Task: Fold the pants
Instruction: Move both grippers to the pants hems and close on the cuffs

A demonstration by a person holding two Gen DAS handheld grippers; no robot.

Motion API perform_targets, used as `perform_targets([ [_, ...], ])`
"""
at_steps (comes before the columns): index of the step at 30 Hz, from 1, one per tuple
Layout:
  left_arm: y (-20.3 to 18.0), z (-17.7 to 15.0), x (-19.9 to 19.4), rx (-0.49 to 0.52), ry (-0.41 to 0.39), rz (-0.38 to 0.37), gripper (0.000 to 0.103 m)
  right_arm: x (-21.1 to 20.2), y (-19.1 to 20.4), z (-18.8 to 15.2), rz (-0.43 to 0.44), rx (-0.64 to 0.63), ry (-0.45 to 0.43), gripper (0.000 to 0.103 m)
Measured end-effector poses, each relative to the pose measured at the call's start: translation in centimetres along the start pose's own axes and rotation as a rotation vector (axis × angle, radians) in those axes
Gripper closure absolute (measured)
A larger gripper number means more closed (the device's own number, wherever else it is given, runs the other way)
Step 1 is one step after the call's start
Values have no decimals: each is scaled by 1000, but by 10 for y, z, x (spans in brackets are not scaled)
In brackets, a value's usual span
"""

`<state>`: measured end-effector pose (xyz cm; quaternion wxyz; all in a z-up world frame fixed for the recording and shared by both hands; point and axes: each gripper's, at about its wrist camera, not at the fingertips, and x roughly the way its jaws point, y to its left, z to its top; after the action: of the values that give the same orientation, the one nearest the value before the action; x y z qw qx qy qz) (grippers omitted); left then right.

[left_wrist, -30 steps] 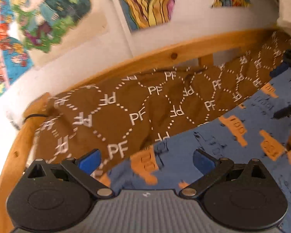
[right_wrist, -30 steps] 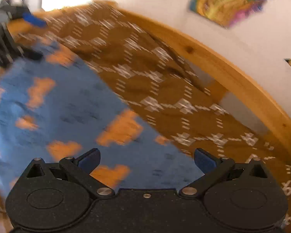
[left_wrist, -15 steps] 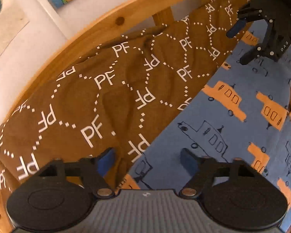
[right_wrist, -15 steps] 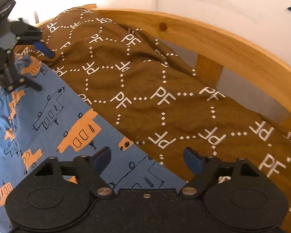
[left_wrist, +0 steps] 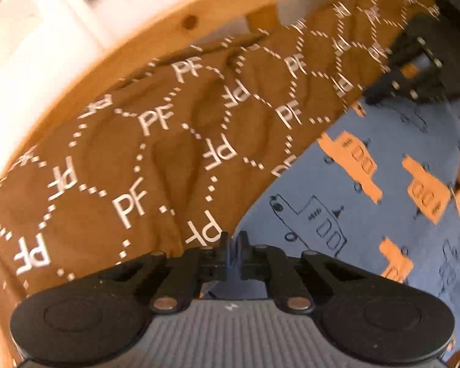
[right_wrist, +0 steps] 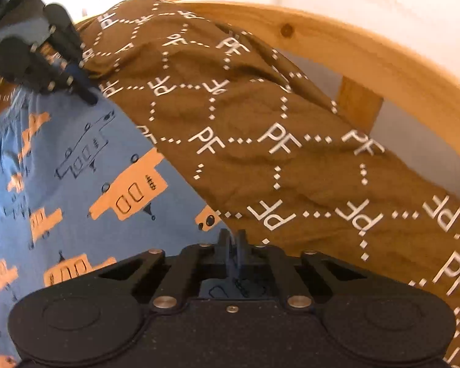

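Note:
The blue pants (left_wrist: 337,214) with orange and outlined vehicle prints lie flat on a brown bedspread; they also show in the right wrist view (right_wrist: 76,168). My left gripper (left_wrist: 233,247) is shut on the pants' far edge at its left end. My right gripper (right_wrist: 232,245) is shut on the same edge at its right end. Each gripper shows in the other's view: the right one at the upper right of the left wrist view (left_wrist: 414,73), the left one at the upper left of the right wrist view (right_wrist: 40,64).
The brown bedspread (left_wrist: 144,159) with white "PF" lettering covers the bed beyond the pants and shows in the right wrist view (right_wrist: 291,153). A wooden bed rail (right_wrist: 368,55) and a white wall with posters stand right behind it.
Both grippers have come down to the pants' far edge and gone from wide open to shut on the fabric. The views have tilted down from the wall posters to the bed.

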<state>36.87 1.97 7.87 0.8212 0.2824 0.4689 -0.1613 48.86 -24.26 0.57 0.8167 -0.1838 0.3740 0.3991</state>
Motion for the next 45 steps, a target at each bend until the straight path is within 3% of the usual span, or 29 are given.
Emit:
perform_targets([
  [5,-6,-4,-19,-14,-104,97,102,-12,6,0,-66,-14,-77,103],
  [9,1,4,-29,-56,-185,205,102,-24,5,18,-188,-23,-177,103],
  [12,8,16,-19,-82,-183,254,102,-20,0,35,-277,-2,-232,103],
  [17,22,24,17,-142,-100,222,100,19,1,47,-307,-3,-145,103],
  [21,40,21,12,-207,-104,149,87,35,3,40,-296,8,-100,102],
  [23,49,18,0,-249,-114,119,67,31,1,40,-295,11,-108,90],
  [24,53,15,-8,-260,-122,114,47,28,-2,41,-290,19,-119,85],
  [25,56,12,-15,-262,-138,122,36,24,-2,42,-281,29,-131,78],
  [27,59,5,-29,-237,-168,134,32,17,-6,43,-220,59,-153,62],
  [29,64,-1,-37,-194,-169,139,28,14,-5,45,-158,85,-167,38],
  [31,68,-7,-43,-154,-151,134,26,12,-3,49,-116,87,-178,34],
  [35,70,-14,-32,-106,-56,133,27,22,10,60,-105,21,-140,31],
  [38,67,-18,-22,-111,-14,113,33,36,15,68,-107,9,-104,31],
  [40,62,-16,-12,-103,25,120,50,50,13,72,-94,41,-48,31],
  [41,61,-18,-8,-99,38,130,67,57,12,74,-90,53,-18,31],
  [43,58,-17,1,-99,71,157,83,62,15,76,-100,32,4,33],
  [45,57,-17,3,-110,73,166,89,62,17,79,-126,14,11,49],
])
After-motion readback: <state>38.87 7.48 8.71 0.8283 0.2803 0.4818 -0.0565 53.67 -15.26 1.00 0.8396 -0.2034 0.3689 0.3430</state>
